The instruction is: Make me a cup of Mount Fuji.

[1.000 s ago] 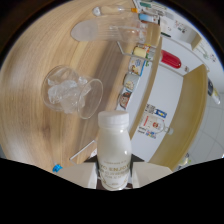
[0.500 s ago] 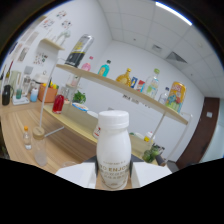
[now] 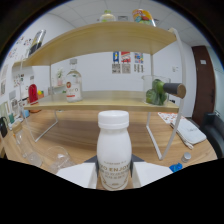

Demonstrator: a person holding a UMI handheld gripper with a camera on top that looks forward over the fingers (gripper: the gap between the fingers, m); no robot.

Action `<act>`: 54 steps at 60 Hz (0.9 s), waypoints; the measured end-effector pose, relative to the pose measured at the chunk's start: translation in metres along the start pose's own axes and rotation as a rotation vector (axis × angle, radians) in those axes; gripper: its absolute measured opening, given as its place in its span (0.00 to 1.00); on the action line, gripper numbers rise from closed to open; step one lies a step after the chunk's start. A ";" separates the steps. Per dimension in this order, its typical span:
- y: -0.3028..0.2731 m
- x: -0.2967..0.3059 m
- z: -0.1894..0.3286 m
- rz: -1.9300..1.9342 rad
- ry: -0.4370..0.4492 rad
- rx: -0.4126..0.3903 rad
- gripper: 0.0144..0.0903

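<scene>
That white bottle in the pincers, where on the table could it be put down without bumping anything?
The gripper is shut on the white bottle. Bare wood lies beyond it, under the lower shelf between the rack's legs. More lies between the right leg and the white box. The glassware crowds one side.

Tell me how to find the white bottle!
Look at the wooden shelf rack on the table, then come toward the gripper. The white bottle stands upright, pinched between the gripper's two white fingers. It is solid white with a white cap, unlike the clear glass bottle on the shelf.
</scene>
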 end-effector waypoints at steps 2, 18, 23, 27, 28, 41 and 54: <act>0.003 0.001 0.001 0.003 -0.003 -0.006 0.45; 0.019 0.009 -0.005 0.025 -0.013 -0.043 0.47; 0.022 0.009 -0.009 0.026 -0.009 -0.047 0.47; 0.024 0.009 -0.011 0.022 -0.004 -0.055 0.48; 0.024 0.009 -0.011 0.023 -0.001 -0.060 0.48; 0.021 0.018 -0.034 0.042 0.092 -0.105 0.95; -0.016 0.001 -0.096 0.054 0.179 -0.126 0.93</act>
